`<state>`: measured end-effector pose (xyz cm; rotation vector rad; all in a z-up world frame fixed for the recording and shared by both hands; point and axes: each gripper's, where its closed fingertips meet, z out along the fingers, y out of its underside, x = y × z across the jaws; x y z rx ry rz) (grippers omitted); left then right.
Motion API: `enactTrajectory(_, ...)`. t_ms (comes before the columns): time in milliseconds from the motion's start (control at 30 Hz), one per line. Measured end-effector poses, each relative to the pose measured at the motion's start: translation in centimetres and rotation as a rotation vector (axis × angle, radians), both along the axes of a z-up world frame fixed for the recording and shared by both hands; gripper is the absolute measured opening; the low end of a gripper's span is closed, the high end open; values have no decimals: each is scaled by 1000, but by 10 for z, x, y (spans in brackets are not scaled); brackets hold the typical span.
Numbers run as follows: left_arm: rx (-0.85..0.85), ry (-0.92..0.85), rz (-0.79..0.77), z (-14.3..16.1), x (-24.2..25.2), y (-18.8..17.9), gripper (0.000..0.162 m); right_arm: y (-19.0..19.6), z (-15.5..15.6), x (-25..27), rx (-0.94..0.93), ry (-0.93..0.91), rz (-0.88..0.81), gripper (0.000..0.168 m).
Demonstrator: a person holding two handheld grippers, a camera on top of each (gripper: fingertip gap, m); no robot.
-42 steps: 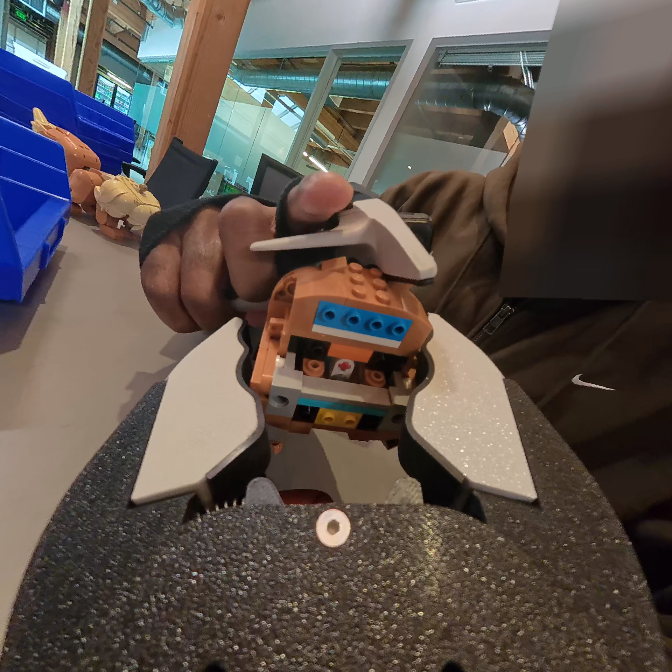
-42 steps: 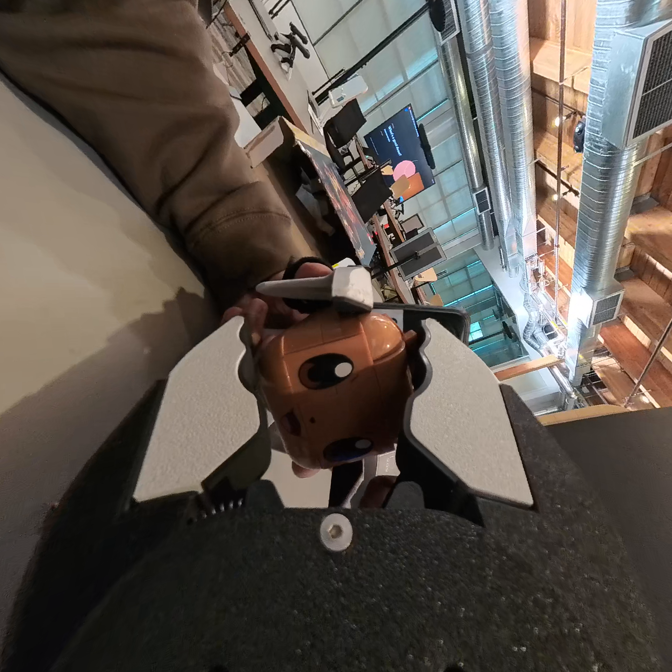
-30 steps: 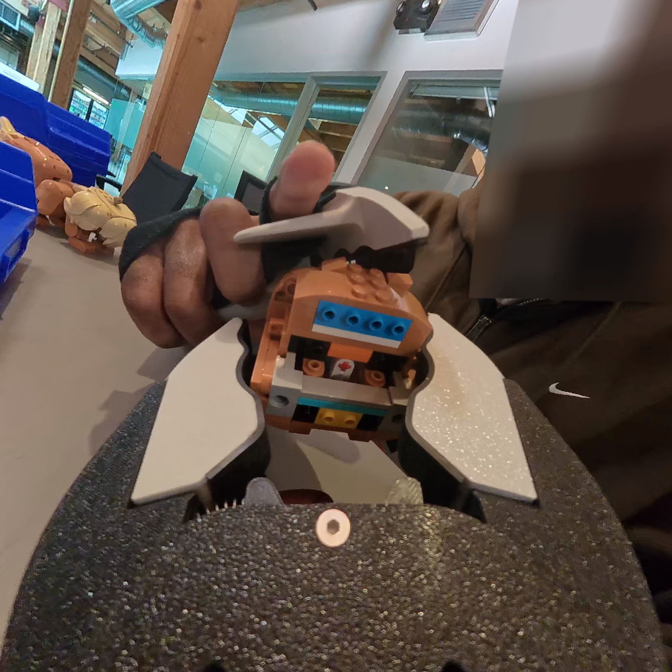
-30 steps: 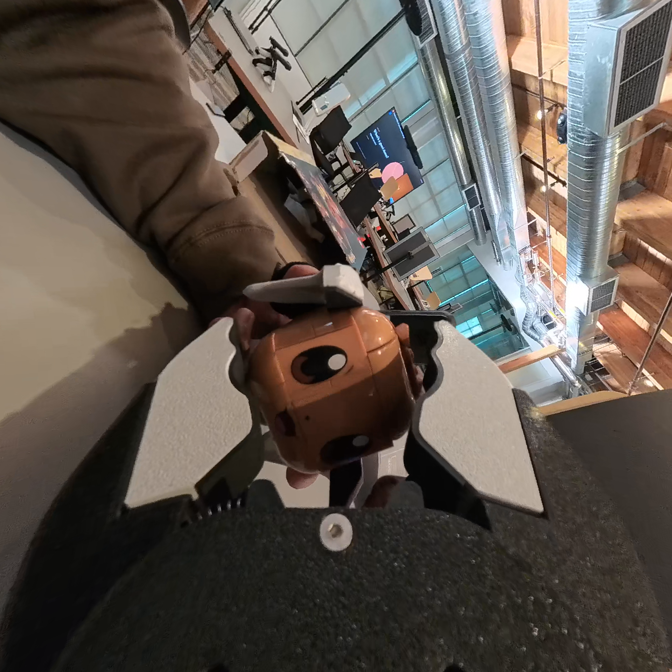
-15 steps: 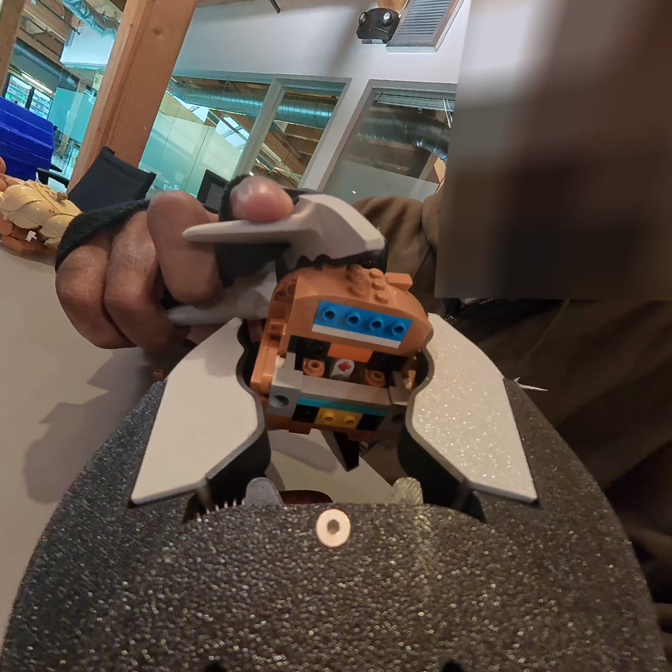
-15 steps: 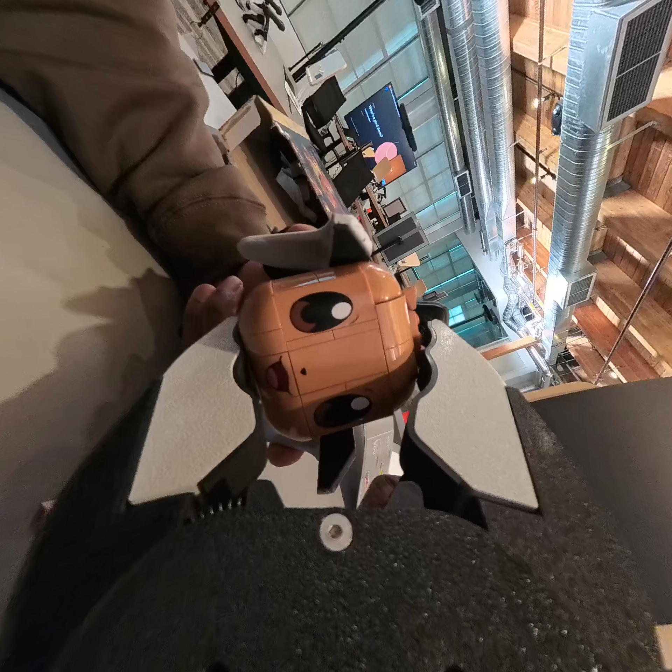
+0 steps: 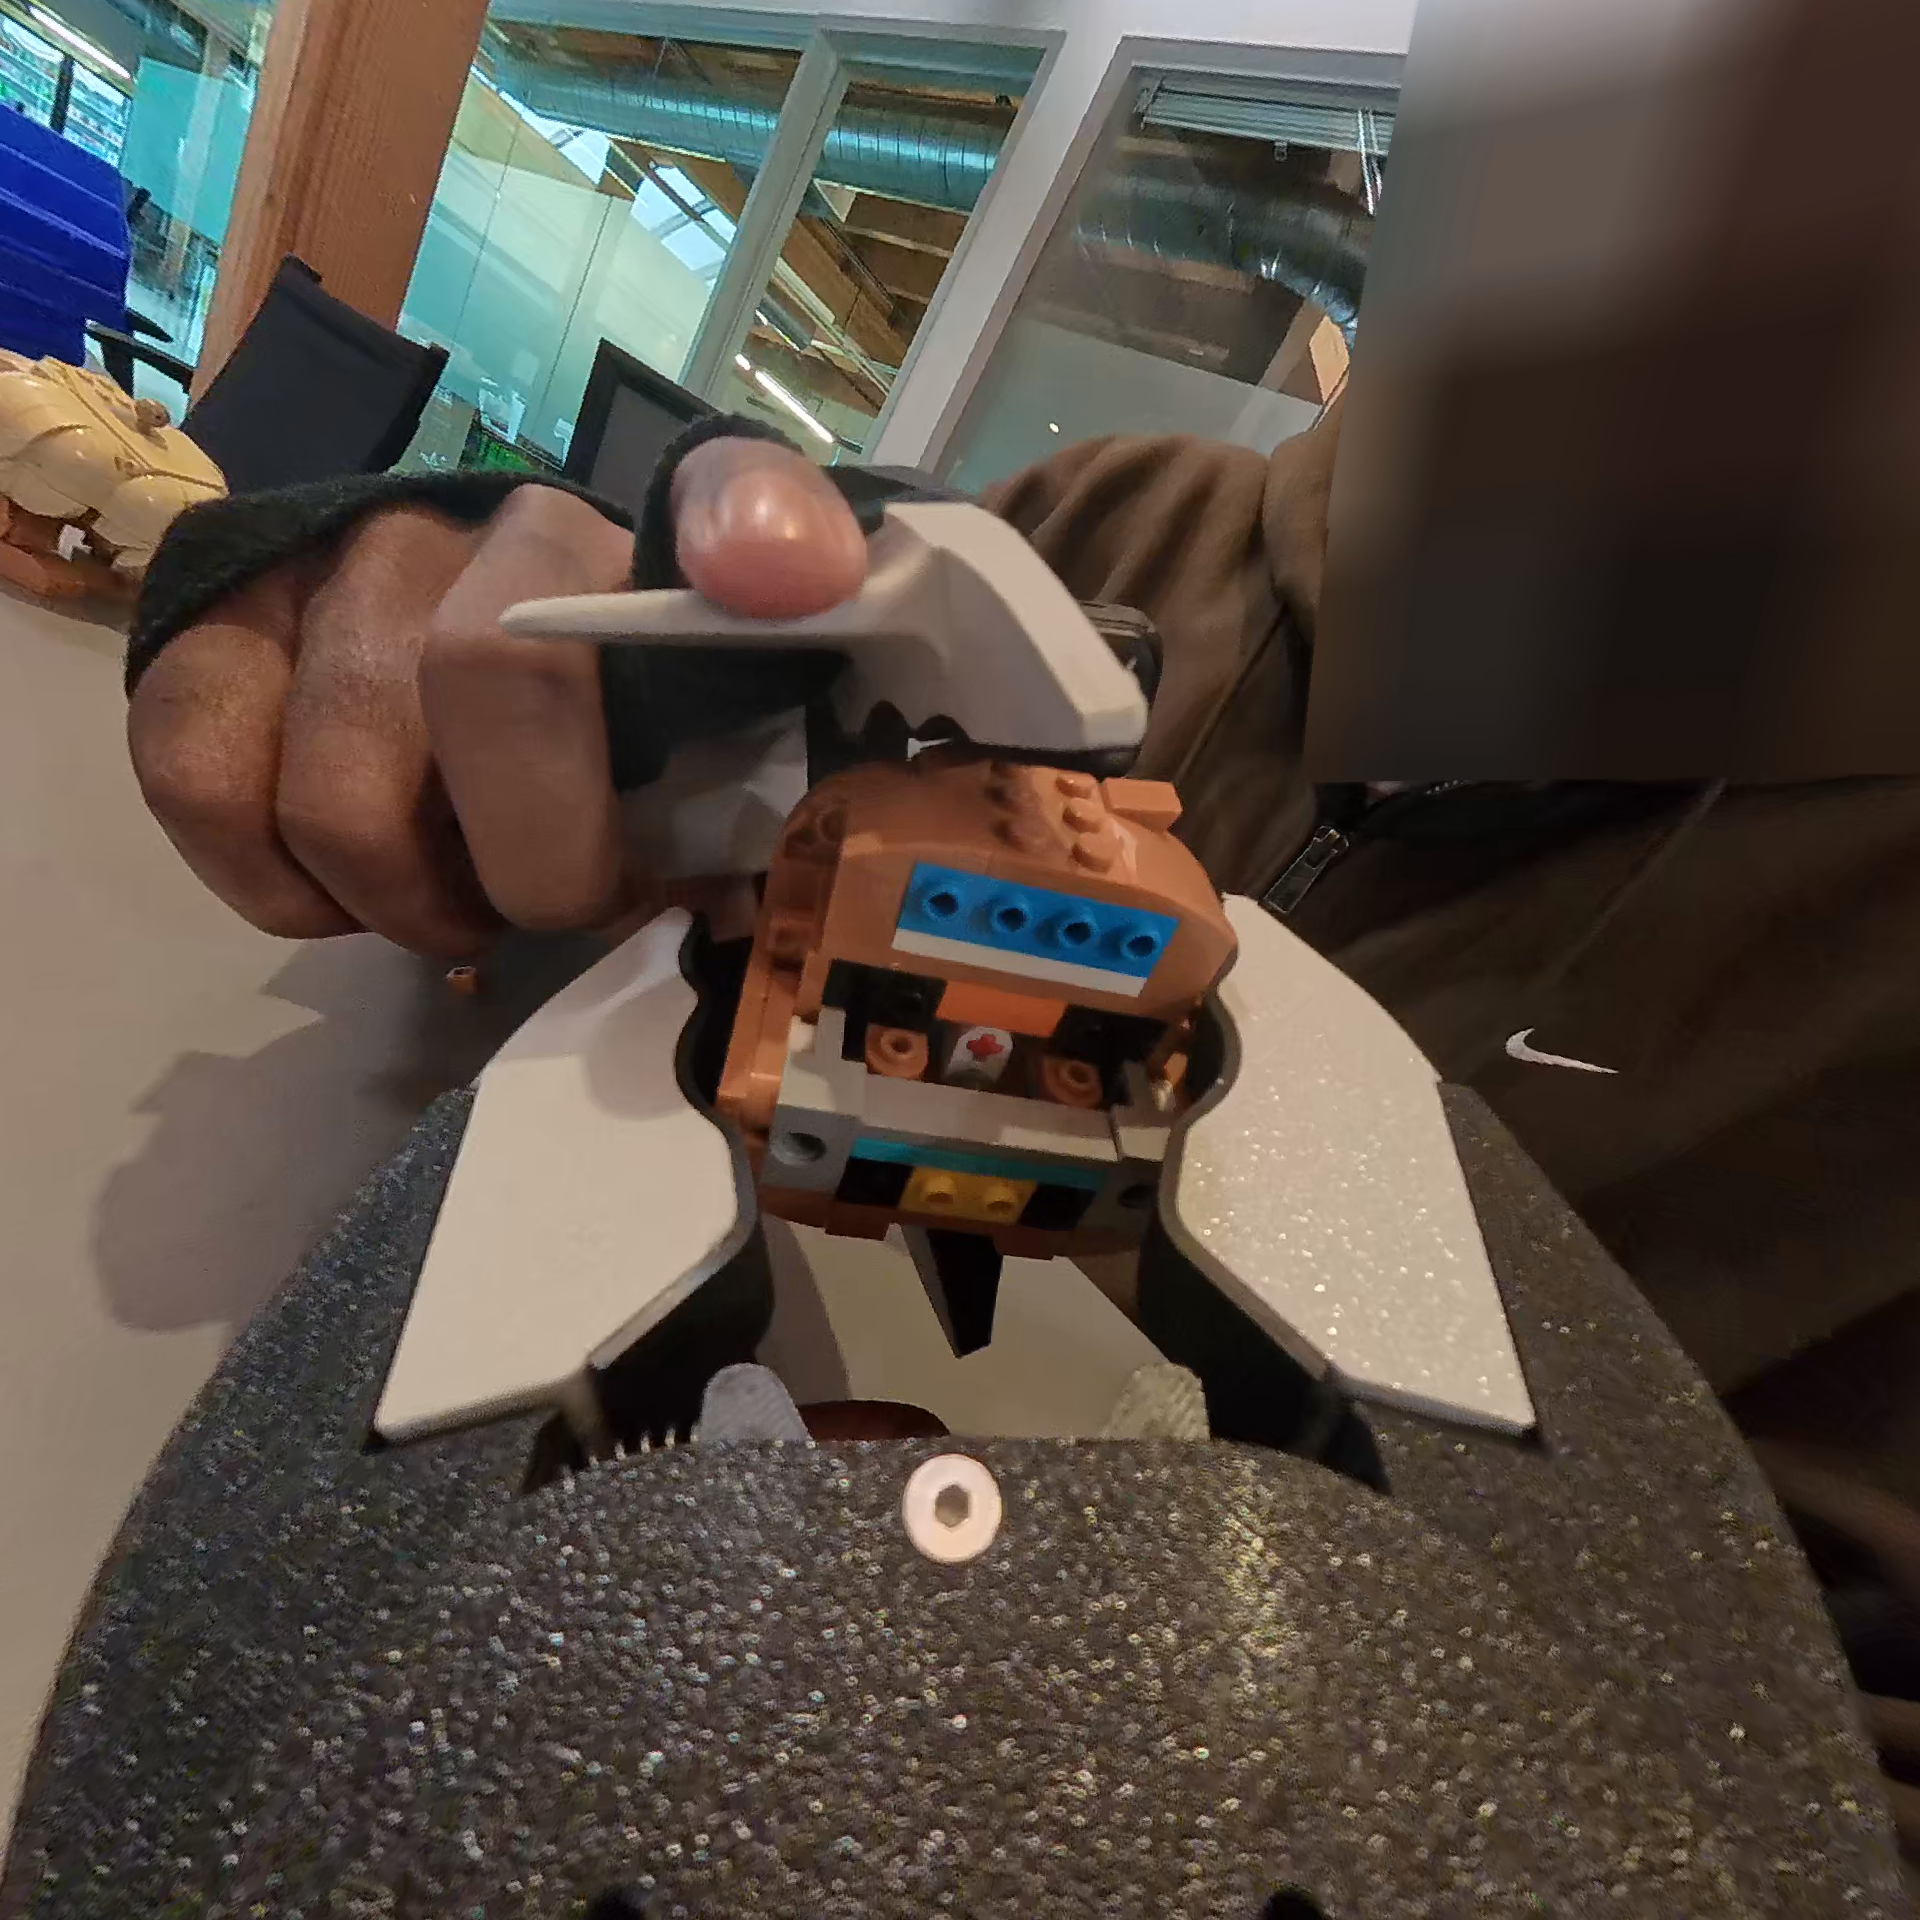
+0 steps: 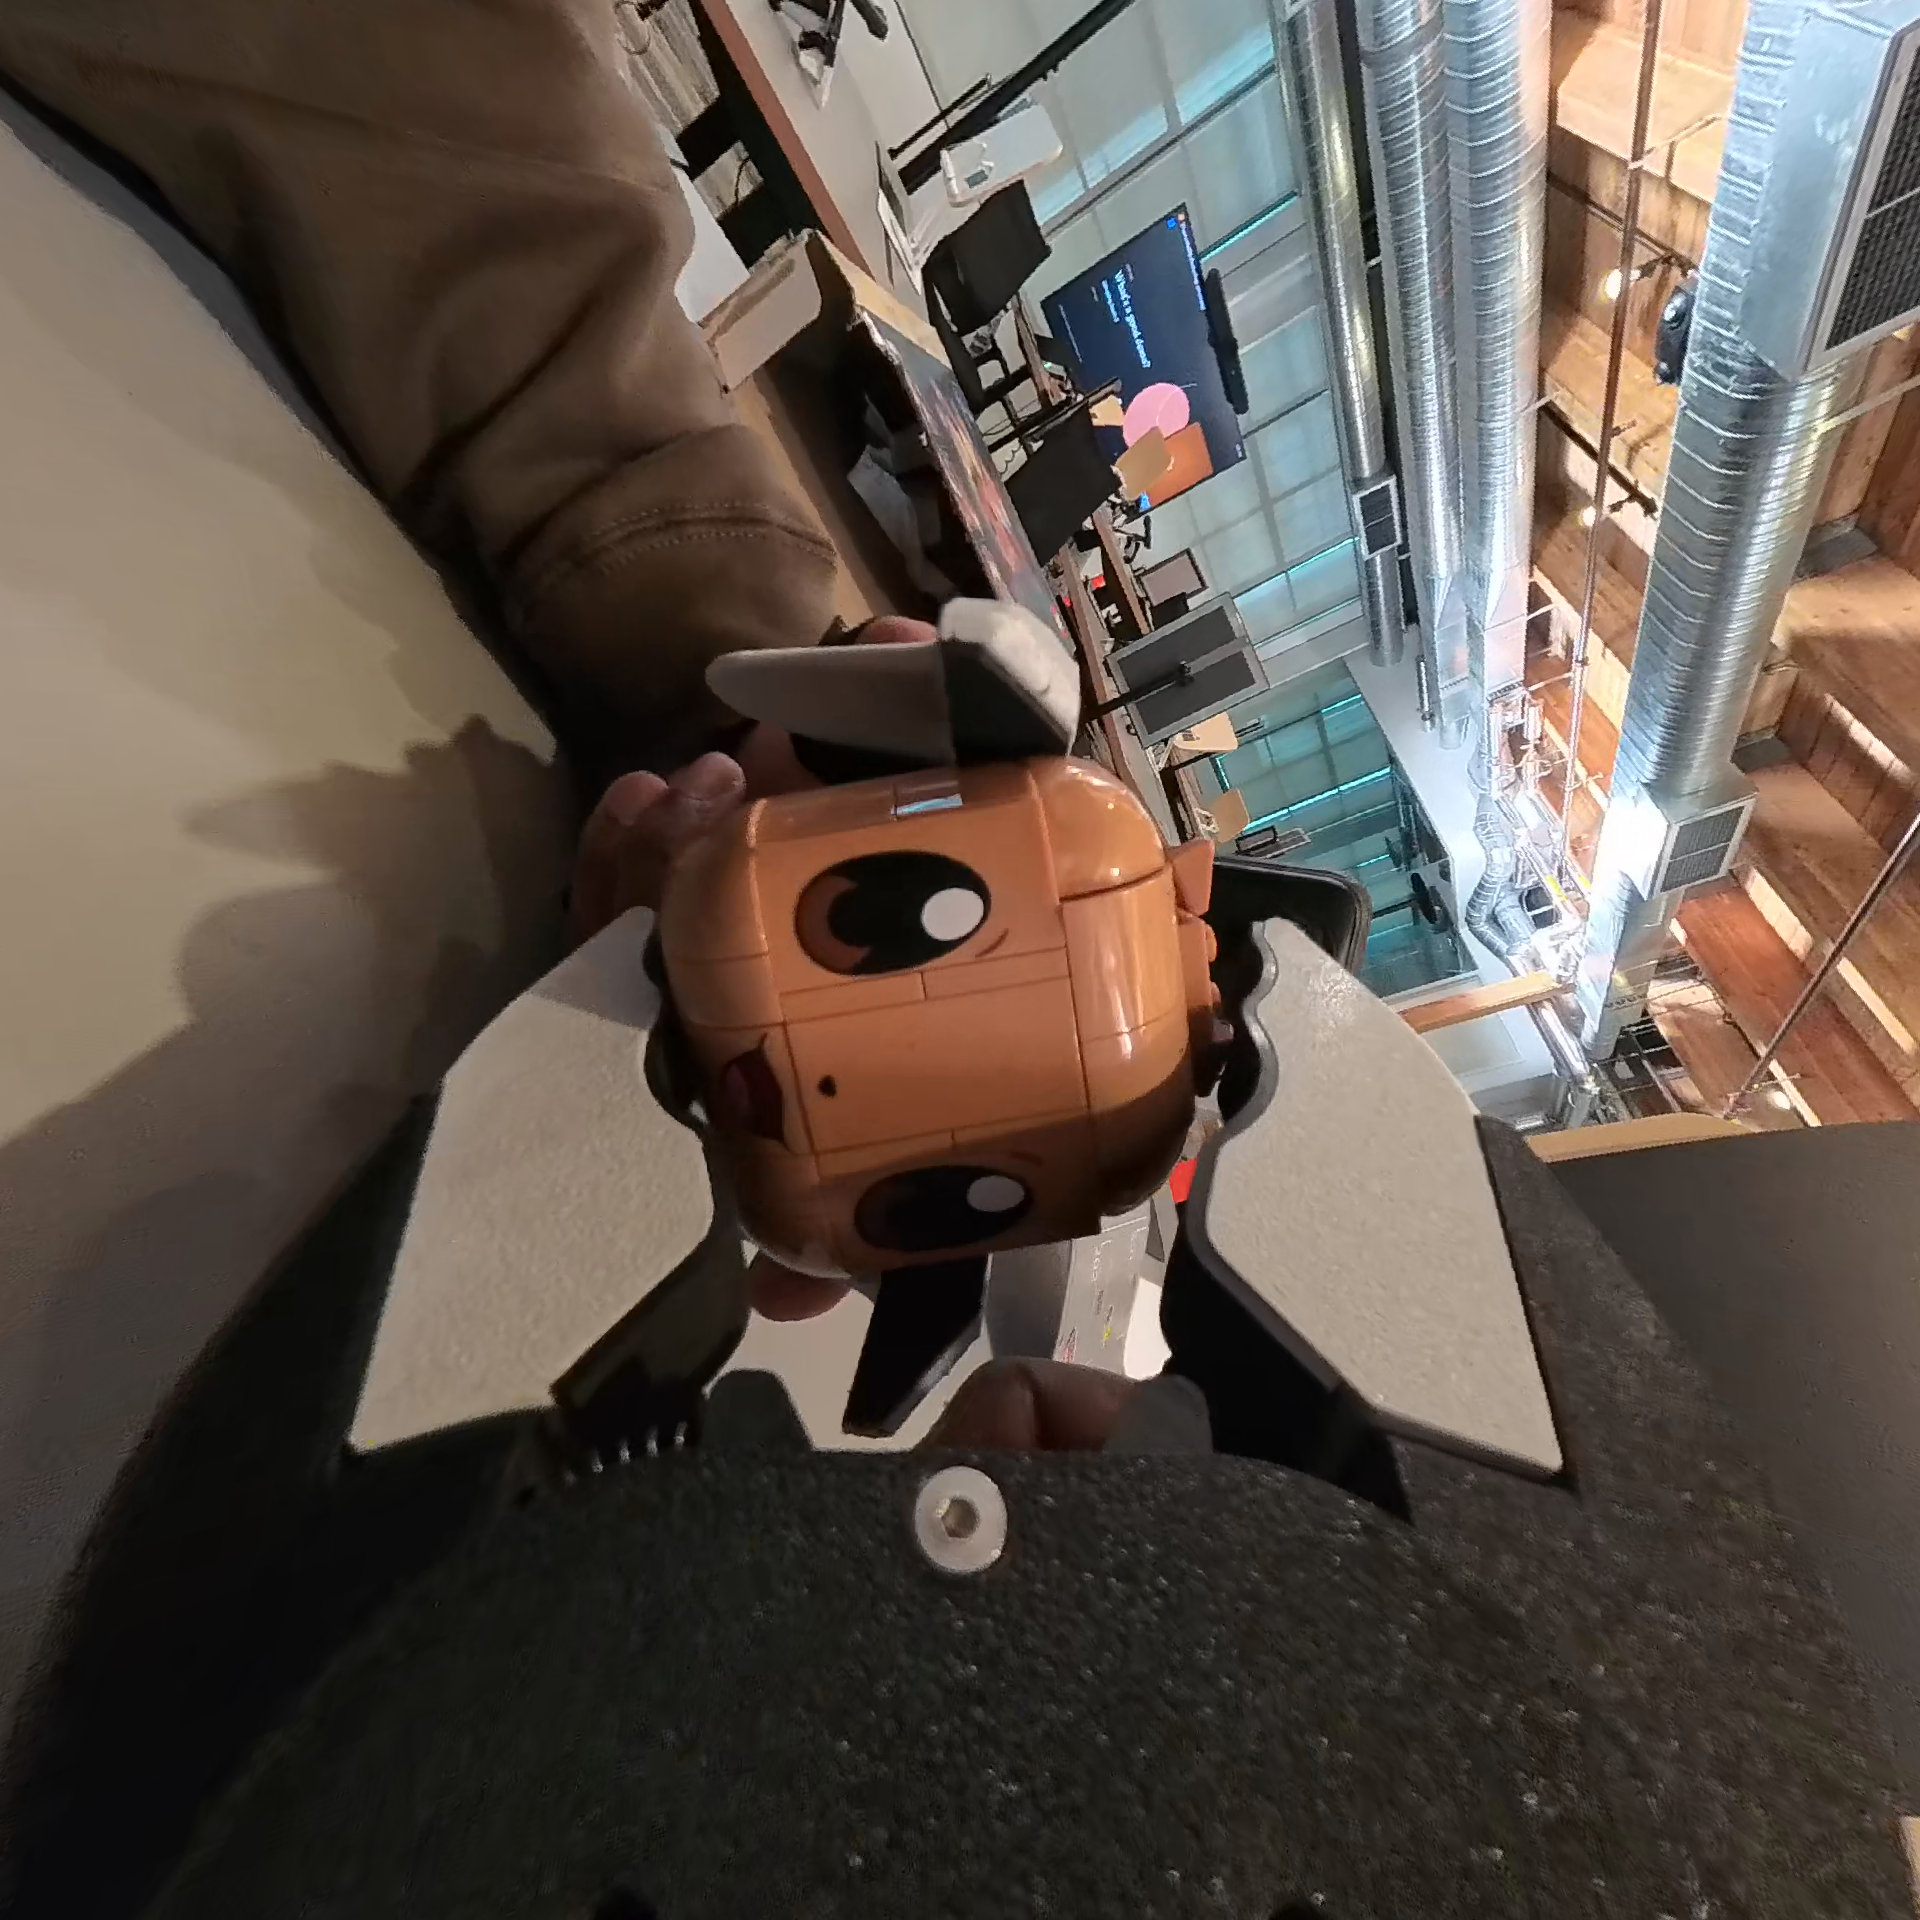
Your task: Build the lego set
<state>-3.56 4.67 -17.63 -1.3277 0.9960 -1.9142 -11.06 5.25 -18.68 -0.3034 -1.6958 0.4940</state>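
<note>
A brown lego head is held between both grippers above the table. The left wrist view shows its open back (image 7: 997, 862) with a blue studded plate and mixed inner bricks. The right wrist view shows its face (image 8: 935, 997), lying on its side, with two black eyes. My left gripper (image 7: 961, 1049) is shut on the head's sides. My right gripper (image 8: 945, 1039) is shut on it crosswise. The right gripper's grey finger (image 7: 935, 623) lies over the head and its dark tip (image 7: 961, 1299) shows under it. The left gripper's finger (image 8: 883, 696) shows above the face.
A person's gloved hand (image 7: 343, 727) holds the right gripper; a brown sleeve (image 8: 520, 312) reaches in. A cream and brown lego model (image 7: 94, 468) and blue bins (image 7: 52, 229) stand at the far left. A small brown piece (image 7: 462, 977) lies on the pale table (image 7: 156, 935). Left tips to right tips: about 6 cm.
The head has come closer and fuller into the right wrist view, face now wholly visible. The left view has swung right, so the blue bins have nearly left the frame. Both grips have held.
</note>
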Motion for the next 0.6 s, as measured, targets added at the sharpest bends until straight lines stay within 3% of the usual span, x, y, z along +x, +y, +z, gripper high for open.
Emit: enactTrajectory(600, 23, 52, 47, -6, 8, 3, 89, 3, -3, 7, 38, 41, -22, 100)
